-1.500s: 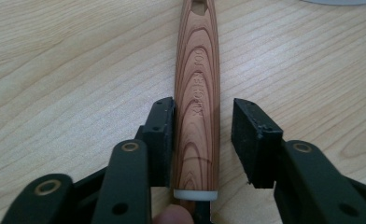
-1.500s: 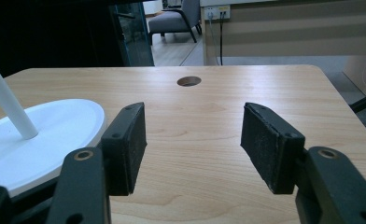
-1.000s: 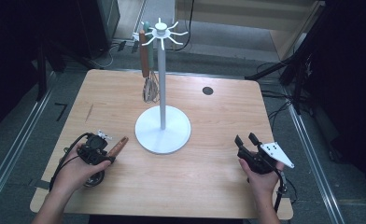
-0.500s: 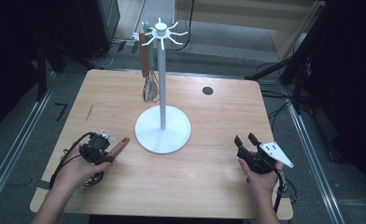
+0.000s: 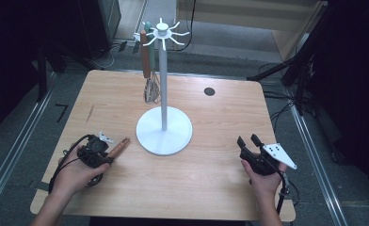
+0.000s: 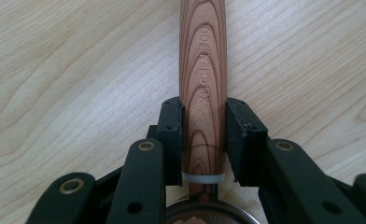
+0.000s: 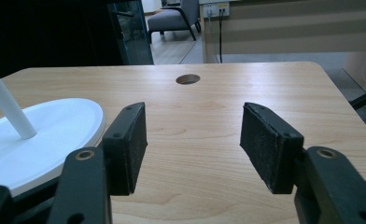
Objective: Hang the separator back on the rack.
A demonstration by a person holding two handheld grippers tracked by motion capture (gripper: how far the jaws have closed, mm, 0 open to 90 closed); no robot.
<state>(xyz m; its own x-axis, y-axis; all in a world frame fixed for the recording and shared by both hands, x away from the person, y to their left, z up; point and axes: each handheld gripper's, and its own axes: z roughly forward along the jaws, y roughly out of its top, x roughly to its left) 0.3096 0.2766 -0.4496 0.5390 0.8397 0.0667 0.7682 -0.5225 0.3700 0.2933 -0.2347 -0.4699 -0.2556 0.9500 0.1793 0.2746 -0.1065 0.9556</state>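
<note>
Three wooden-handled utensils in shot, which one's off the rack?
The wood-handled utensil clamped in the left gripper, lying flat on the table. The other two, a whisk among them, hang from the white stand.

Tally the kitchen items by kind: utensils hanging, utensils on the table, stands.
Hanging utensils: 2
Wooden-handled utensil on the table, in the left gripper: 1
White stand: 1
Total: 4

Your left gripper (image 6: 203, 140): matt black plastic arms w/ brass-look rivets, rough rubbery pads. Handle (image 6: 203, 70) you're clamping is smooth striped wood w/ stamped lettering, metal ferrule below. Table (image 5: 220, 188): light wood-grain, satin. Rack base (image 5: 164, 136): smooth white, slight gloss.
</note>
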